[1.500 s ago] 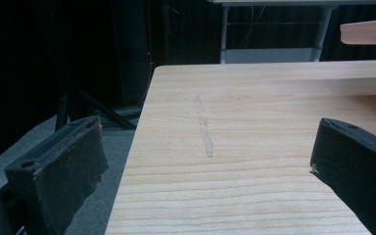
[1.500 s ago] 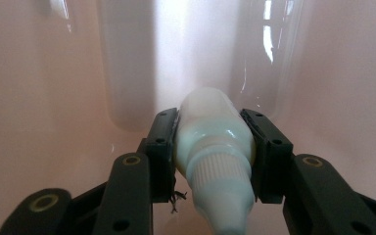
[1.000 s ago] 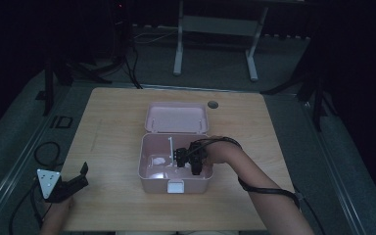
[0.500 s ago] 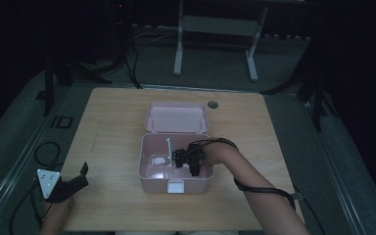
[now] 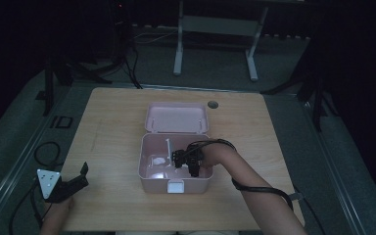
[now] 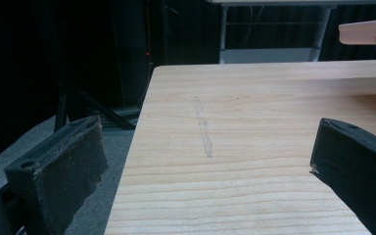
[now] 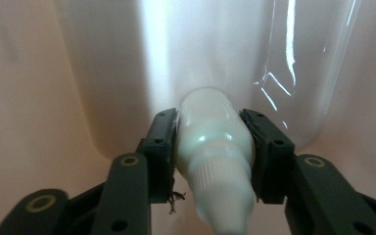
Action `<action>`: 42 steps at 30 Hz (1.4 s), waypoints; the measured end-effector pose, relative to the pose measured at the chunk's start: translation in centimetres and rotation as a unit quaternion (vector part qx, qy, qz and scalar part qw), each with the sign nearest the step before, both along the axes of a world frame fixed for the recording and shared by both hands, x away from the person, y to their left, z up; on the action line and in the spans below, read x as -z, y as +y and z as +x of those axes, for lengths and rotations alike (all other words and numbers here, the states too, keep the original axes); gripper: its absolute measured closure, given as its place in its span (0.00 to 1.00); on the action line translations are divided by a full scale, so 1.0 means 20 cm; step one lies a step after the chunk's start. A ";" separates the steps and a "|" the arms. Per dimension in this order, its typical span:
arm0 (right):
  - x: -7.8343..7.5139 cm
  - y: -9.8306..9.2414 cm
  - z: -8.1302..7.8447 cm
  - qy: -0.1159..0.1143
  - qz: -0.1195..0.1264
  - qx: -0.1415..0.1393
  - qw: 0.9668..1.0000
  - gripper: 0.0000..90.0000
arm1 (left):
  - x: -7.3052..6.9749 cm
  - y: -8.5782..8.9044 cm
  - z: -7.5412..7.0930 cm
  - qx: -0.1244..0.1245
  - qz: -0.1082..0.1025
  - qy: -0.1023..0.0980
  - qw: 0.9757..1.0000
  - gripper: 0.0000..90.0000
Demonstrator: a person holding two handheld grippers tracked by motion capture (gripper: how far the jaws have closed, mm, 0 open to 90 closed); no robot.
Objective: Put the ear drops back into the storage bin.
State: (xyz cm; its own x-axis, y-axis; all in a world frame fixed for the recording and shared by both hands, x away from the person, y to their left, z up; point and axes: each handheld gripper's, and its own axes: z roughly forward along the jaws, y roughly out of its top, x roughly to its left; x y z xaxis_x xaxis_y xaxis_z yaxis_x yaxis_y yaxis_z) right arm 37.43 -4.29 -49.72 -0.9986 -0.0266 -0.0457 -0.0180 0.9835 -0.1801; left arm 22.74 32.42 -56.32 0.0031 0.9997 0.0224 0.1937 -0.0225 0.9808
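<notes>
An open pink box (image 5: pixel 141 169) sits mid-table with its lid (image 5: pixel 177 118) thrown back. My right gripper (image 5: pixel 180 159) reaches into the box from the right. In the right gripper view its jaws (image 7: pixel 214 143) are shut on a small white bottle (image 7: pixel 210 115), which points its ribbed neck toward the camera and lies against the pale inner wall. A white stick (image 5: pixel 168 146) and a small round white piece (image 5: pixel 158 159) also lie inside. My left gripper (image 5: pixel 78 179) rests at the table's front left edge, jaws wide open (image 6: pixel 208 139) over bare wood, holding nothing.
The wooden table (image 5: pixel 112 127) has a round cable hole (image 5: pixel 212 104) behind the box. A white latch (image 5: pixel 176 186) is on the box's front wall. A cable loop (image 5: pixel 44 152) lies off the left edge. A metal stand (image 5: pixel 215 29) is on the dark floor beyond.
My right gripper has edged slightly left inside the box. The left gripper has stayed put.
</notes>
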 end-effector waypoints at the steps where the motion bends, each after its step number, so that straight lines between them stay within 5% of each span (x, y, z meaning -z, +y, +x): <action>1: 0.00 0.00 0.00 0.001 0.001 0.000 1.000 0.61 | 0.00 0.00 0.00 0.000 0.000 0.000 1.000 0.00; 5: -0.02 0.00 0.00 0.006 0.002 0.002 1.000 0.57 | 0.00 0.00 0.00 0.000 0.000 0.000 1.000 0.00; 15: -0.21 -0.02 -0.01 -0.017 0.023 -0.001 1.000 0.53 | 0.00 0.00 0.00 -0.001 0.000 0.000 1.000 0.00; 24: -0.37 -0.07 -0.01 -0.029 0.080 0.006 0.996 0.38 | 0.00 0.00 0.00 -0.001 -0.001 0.000 1.000 0.00; 30: -0.46 -0.13 -0.01 -0.036 0.097 0.008 0.995 0.21 | 0.00 0.00 0.00 -0.001 0.000 0.000 1.000 0.00; 42: -0.59 -0.31 0.01 -0.050 0.129 0.037 0.990 0.20 | 0.00 0.00 0.00 -0.002 0.001 0.000 1.000 0.00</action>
